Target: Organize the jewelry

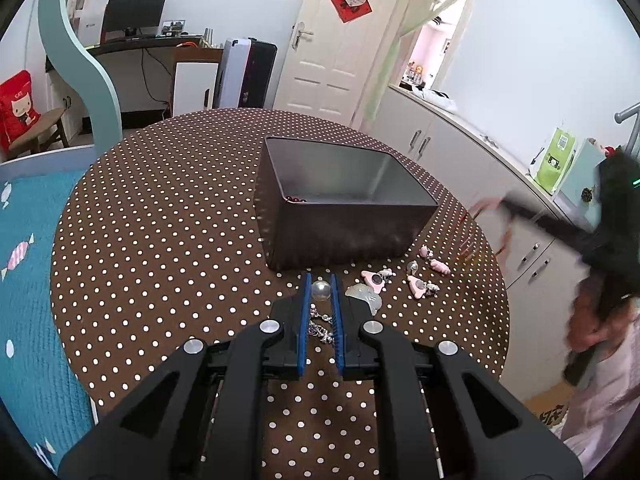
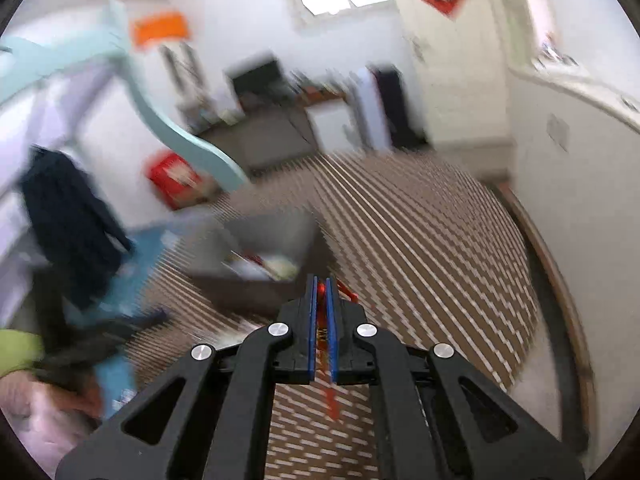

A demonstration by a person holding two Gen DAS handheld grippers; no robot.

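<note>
Left tool (image 1: 321,280) is nearly closed, gripping a silver chain (image 1: 320,330) by the box (image 1: 344,204) on the bench (image 1: 160,240). Right tool (image 2: 321,282) clamps a red chain (image 2: 325,340); that view's blurry.

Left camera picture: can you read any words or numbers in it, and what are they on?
"CAT": on the red cat bag on the chair at the left.
Red heart sign on the door: marks too small to read.
Green bag on the counter: label too small to read.
The right camera picture is too blurred to read anything.
</note>
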